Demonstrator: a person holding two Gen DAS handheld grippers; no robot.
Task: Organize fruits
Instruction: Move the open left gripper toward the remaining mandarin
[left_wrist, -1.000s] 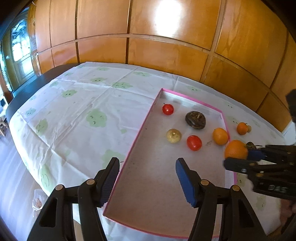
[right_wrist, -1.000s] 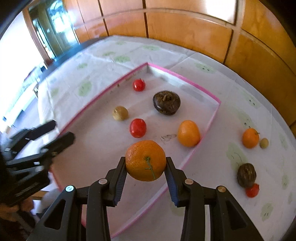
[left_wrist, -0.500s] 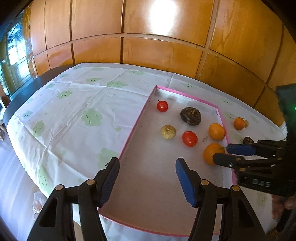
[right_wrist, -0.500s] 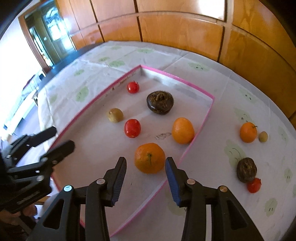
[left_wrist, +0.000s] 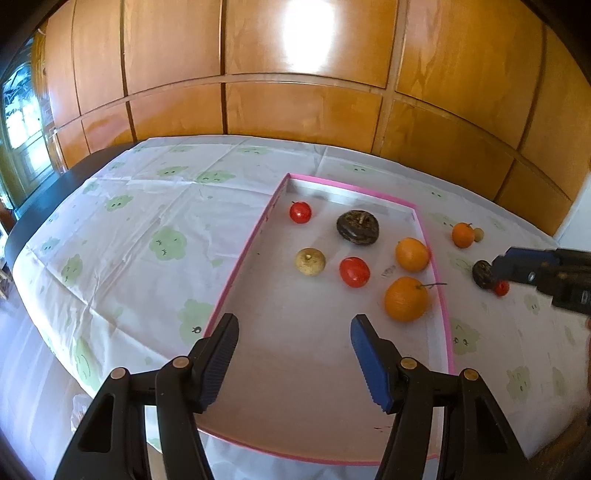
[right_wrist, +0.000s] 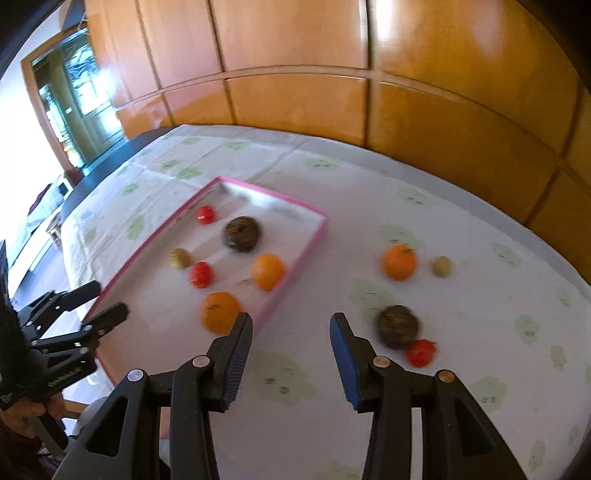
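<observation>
Black hand-held gripper (left_wrist: 291, 360), blue ribbed pads, brass rivets

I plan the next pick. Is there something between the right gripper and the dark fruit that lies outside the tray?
Nothing visible blocks it. The right gripper, open and empty, has bare tablecloth up to the dark fruit; a small red fruit touches its near right side.

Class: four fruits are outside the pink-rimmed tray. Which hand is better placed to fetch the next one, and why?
Right. Its tool is open and empty beside the dark wrinkled fruit and small red tomato. The left tool hovers over the tray.
</observation>
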